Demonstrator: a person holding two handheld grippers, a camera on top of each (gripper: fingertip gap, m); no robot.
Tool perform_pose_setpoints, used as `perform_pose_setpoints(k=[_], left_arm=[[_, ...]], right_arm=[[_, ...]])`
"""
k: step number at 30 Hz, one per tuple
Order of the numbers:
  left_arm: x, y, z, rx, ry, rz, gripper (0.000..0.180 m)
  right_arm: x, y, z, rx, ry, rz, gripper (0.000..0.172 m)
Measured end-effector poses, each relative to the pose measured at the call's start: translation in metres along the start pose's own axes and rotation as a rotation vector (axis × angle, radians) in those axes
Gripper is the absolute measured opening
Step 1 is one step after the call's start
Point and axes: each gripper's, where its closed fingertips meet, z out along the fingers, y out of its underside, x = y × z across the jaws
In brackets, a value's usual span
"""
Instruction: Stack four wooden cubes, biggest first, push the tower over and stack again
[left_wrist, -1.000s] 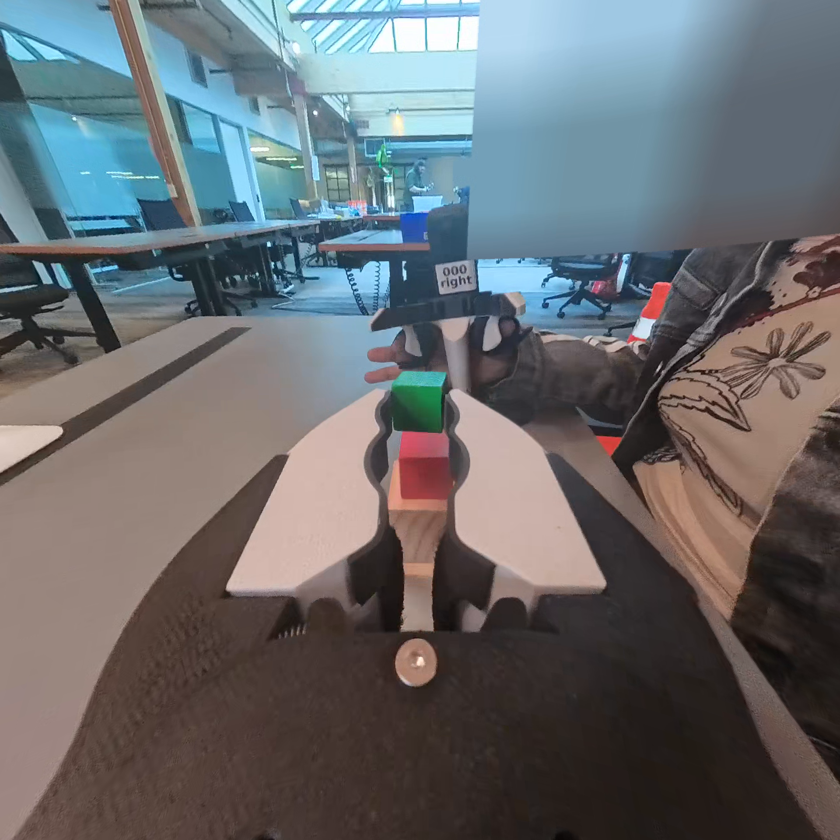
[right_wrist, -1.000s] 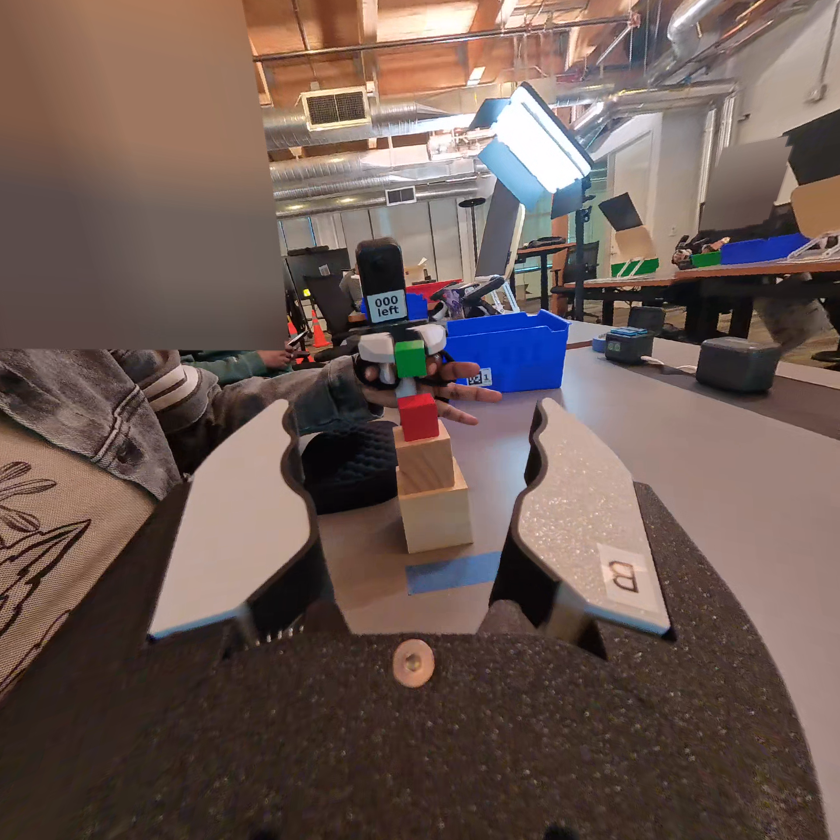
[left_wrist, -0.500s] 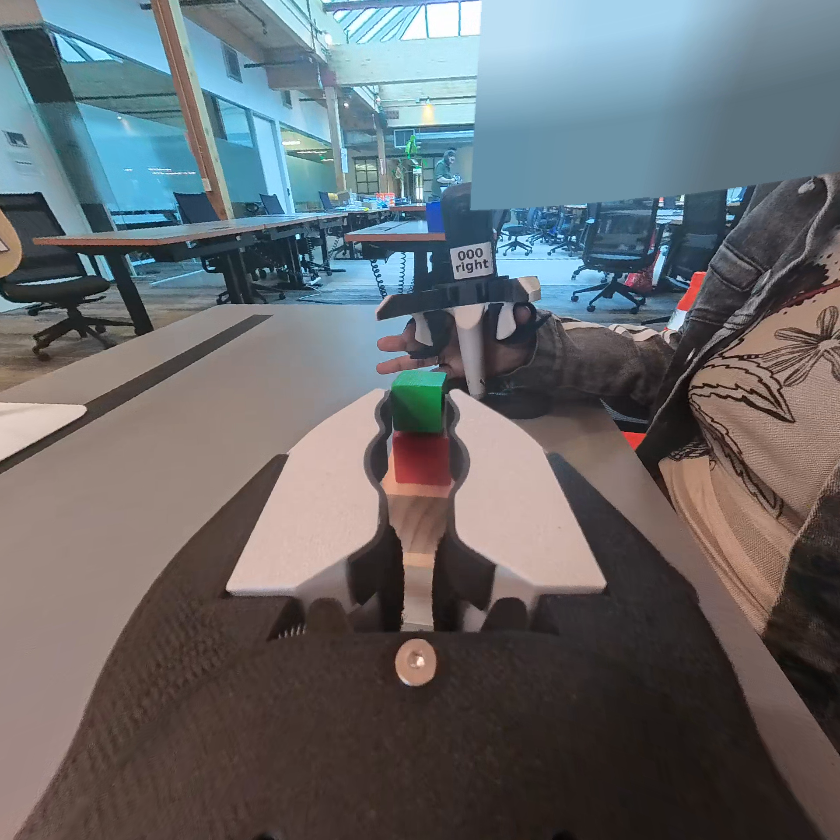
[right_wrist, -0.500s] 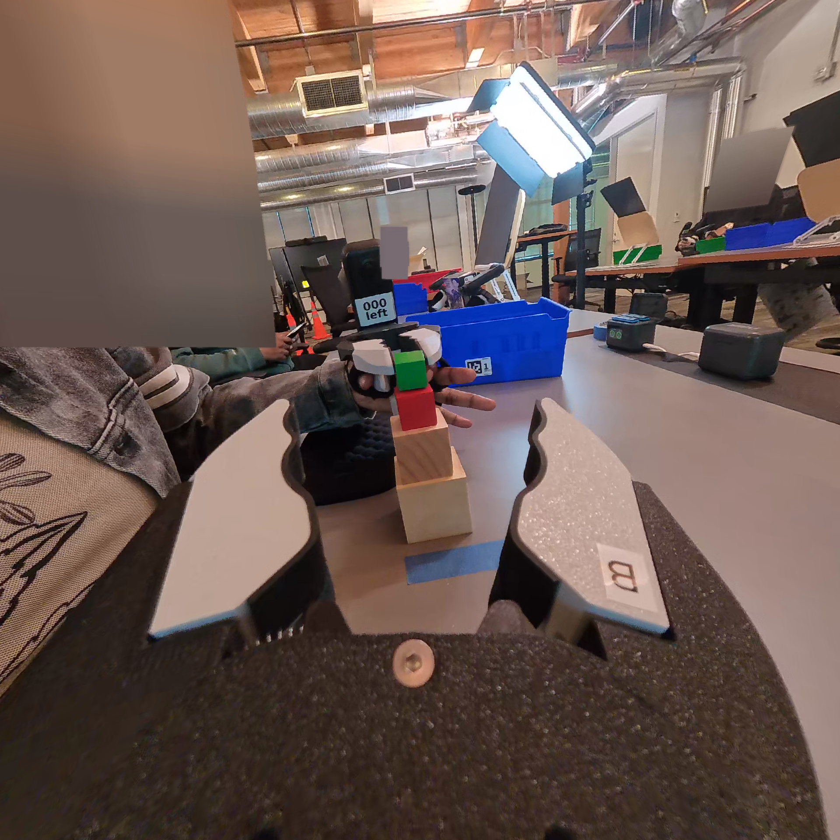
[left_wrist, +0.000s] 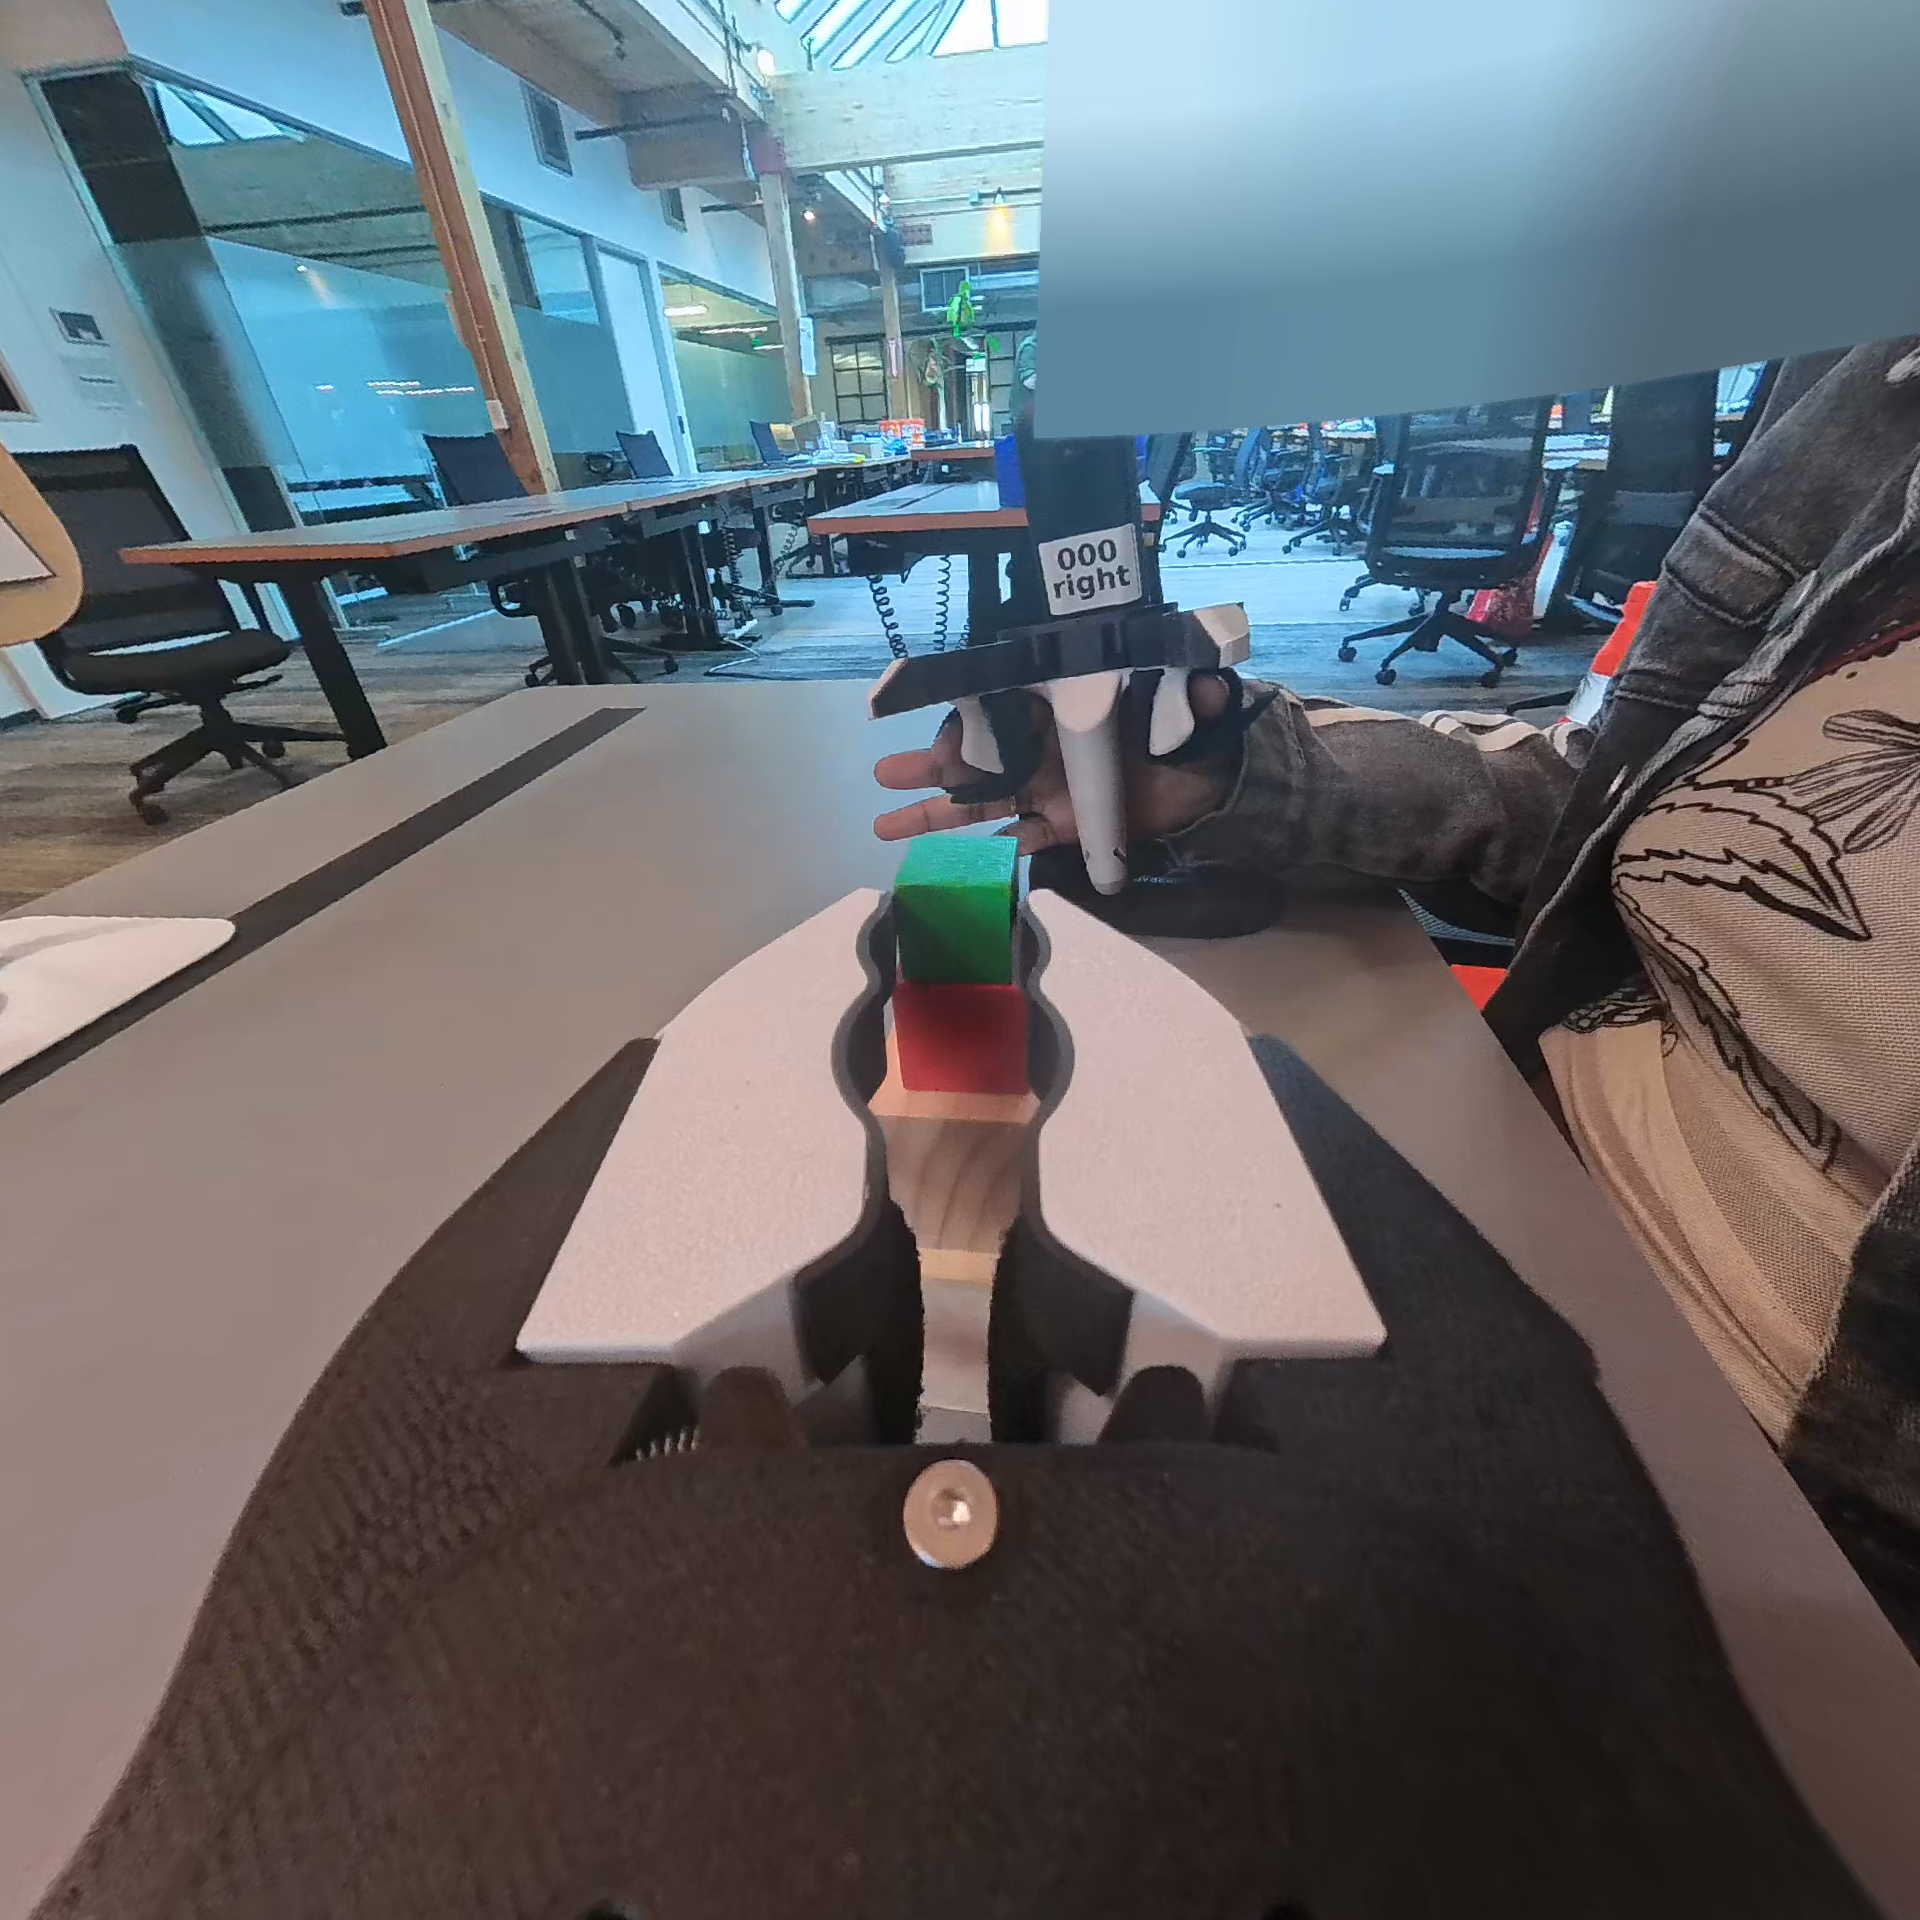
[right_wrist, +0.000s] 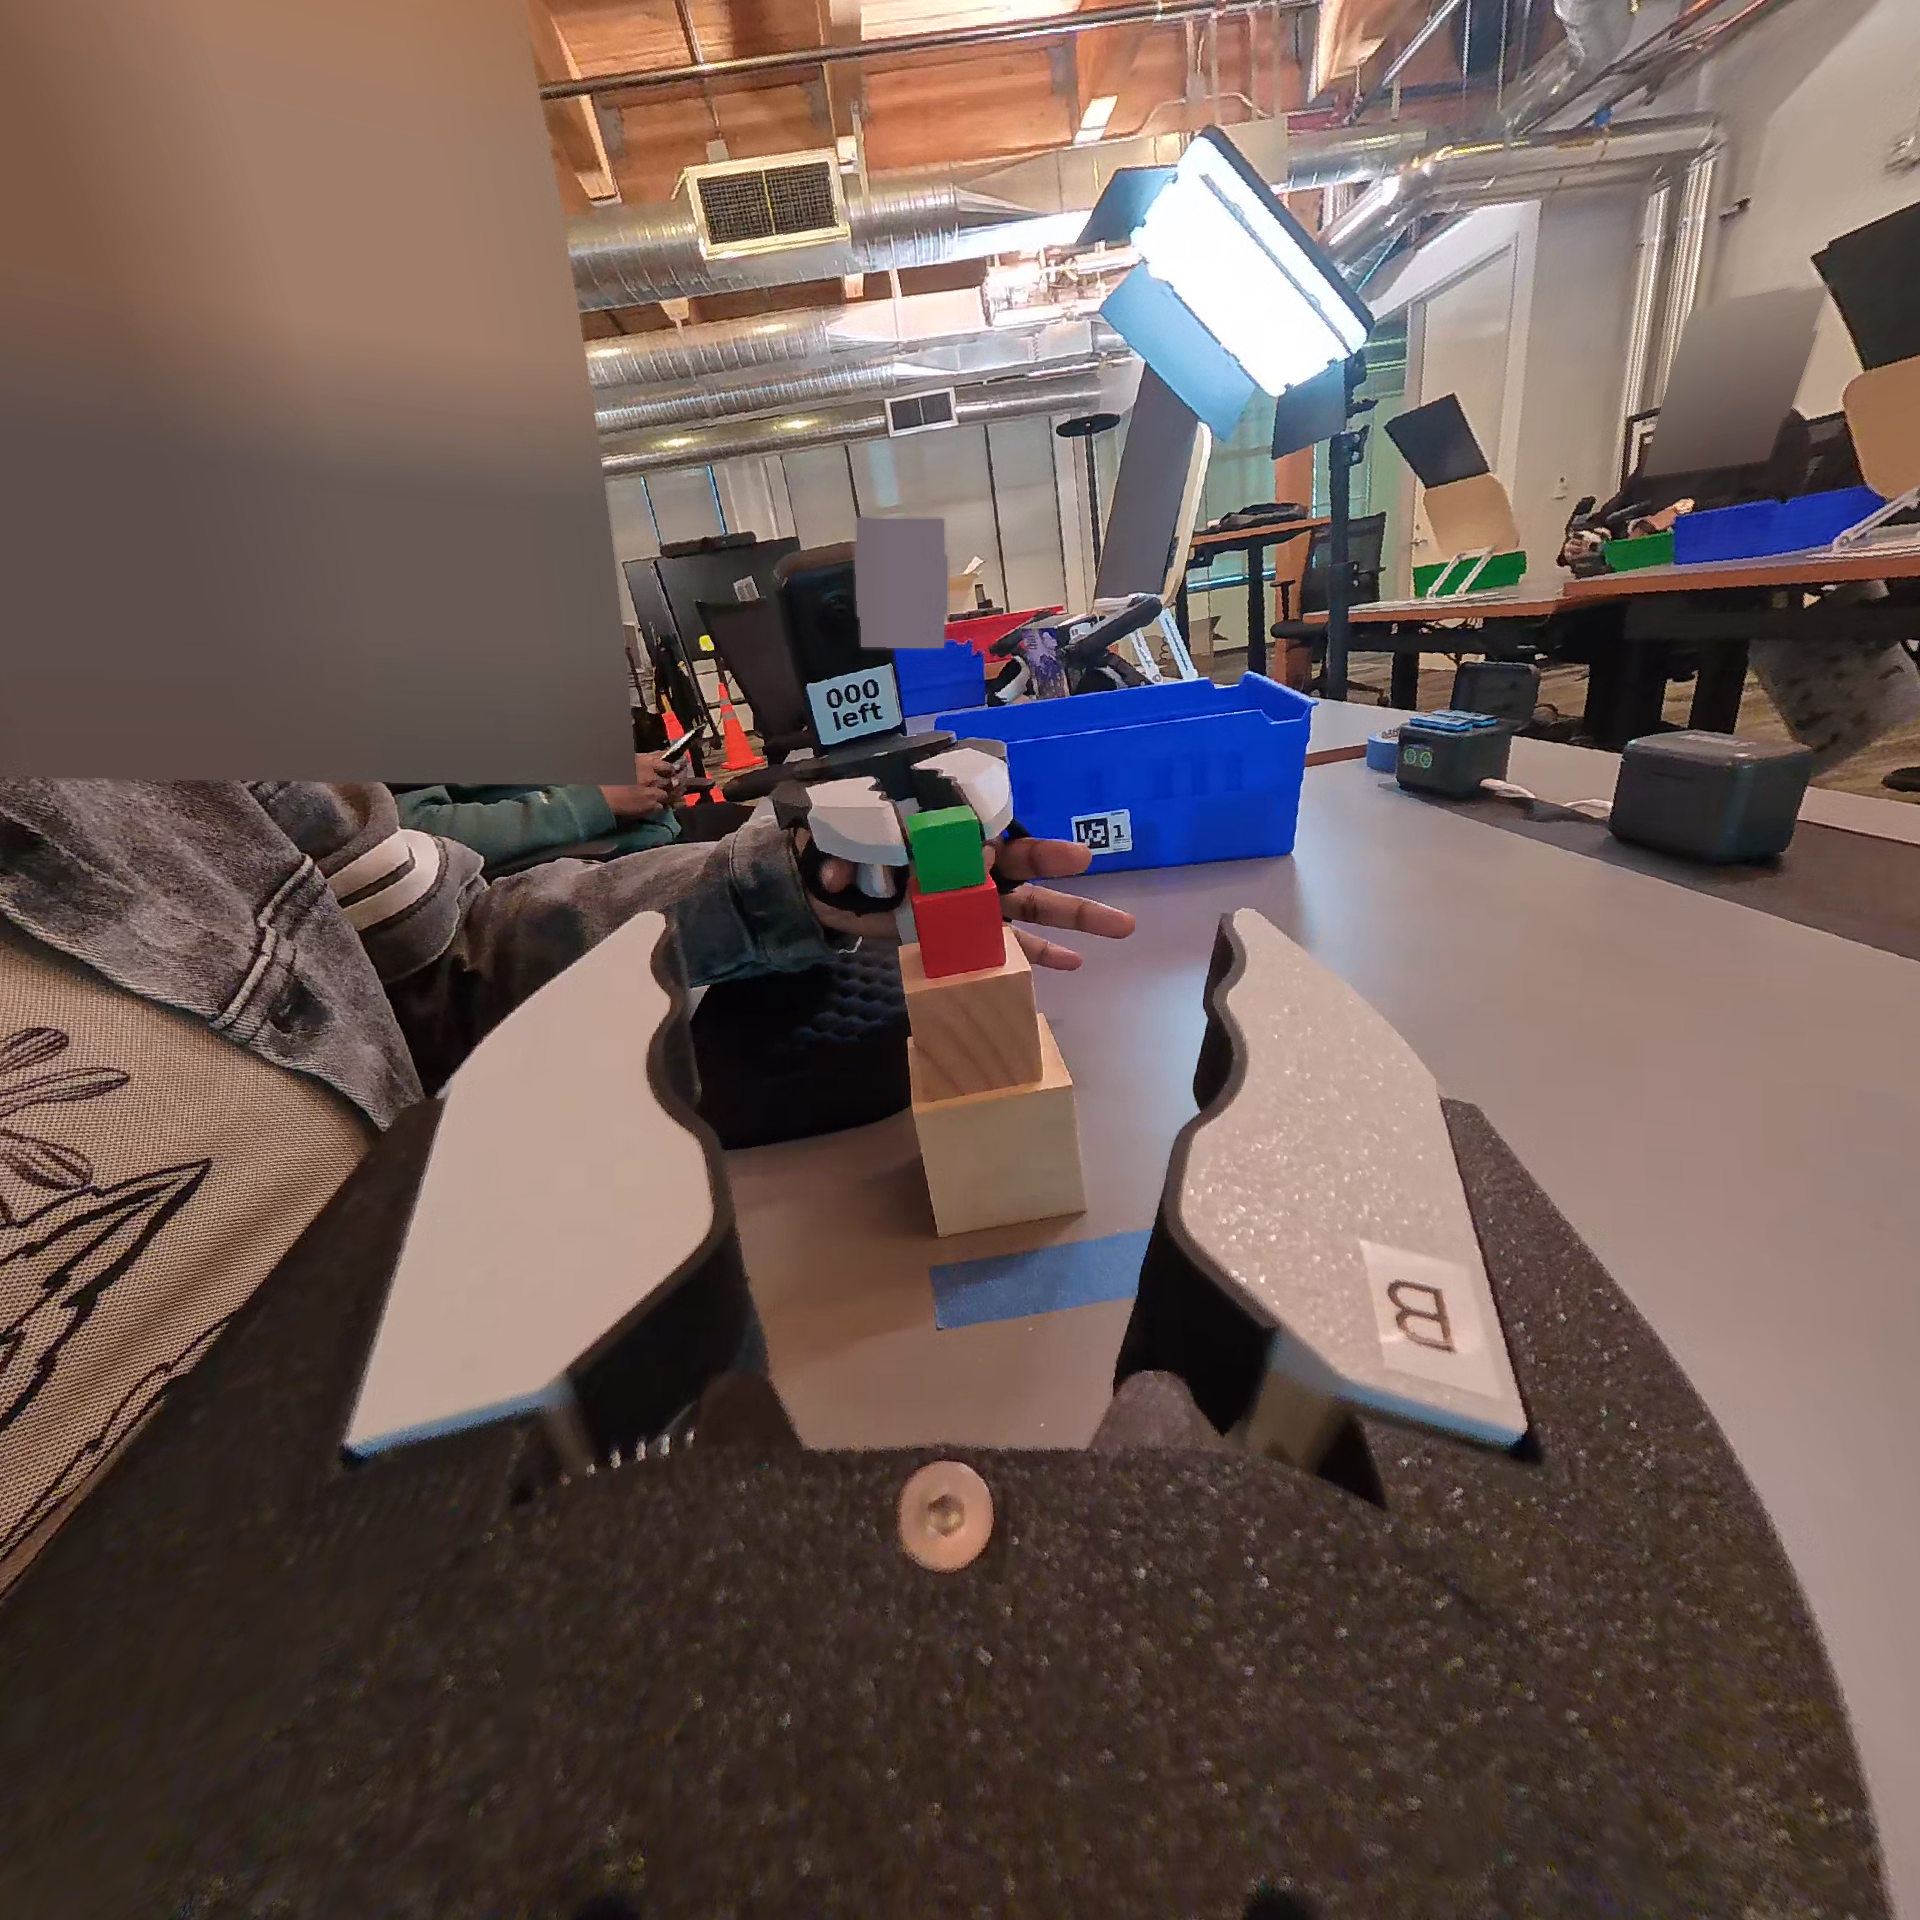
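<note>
Left gripper (left_wrist: 956, 914) is clamped on the green cube (left_wrist: 954, 909), its two pale fingers (left_wrist: 790, 1049) pressing the cube's sides. That cube sits on top of the red cube (left_wrist: 961, 1034), which rests on a smaller wooden cube (right_wrist: 971, 1023), itself on the biggest wooden cube (right_wrist: 997, 1153), all four forming a tower on the grey table (right_wrist: 1507, 1039). A strip of blue tape (right_wrist: 1029, 1273) lies on the table just in front of the tower. Right gripper (right_wrist: 945, 997) faces the tower from the opposite side with its jaws spread wide, gripping nothing. A blue bin (right_wrist: 1153, 779) stands farther back on the table.
</note>
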Motion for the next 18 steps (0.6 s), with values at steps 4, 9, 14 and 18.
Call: perform_pose_setpoints(k=[4,9,14,18], left_arm=[[-0.001,-0.002,-0.001,0.008,-0.002,-0.003,0.022],[0.001,-0.003,-0.002,0.010,-0.003,0.001,0.034],[-0.012,-0.016,-0.022,-0.048,-0.088,0.040,0.037],[-0.025,0.003,-0.047,-0.369,-0.163,0.039,0.001]], right_arm=[[0.000,-0.001,0.000,0.002,-0.003,0.001,0.094],[-0.001,-0.001,0.000,0.002,-0.006,0.000,0.093],[0.000,-0.002,-0.001,0.007,0.003,-0.005,0.099],[-0.004,0.000,0.000,-0.009,0.001,-0.059,0.119]])
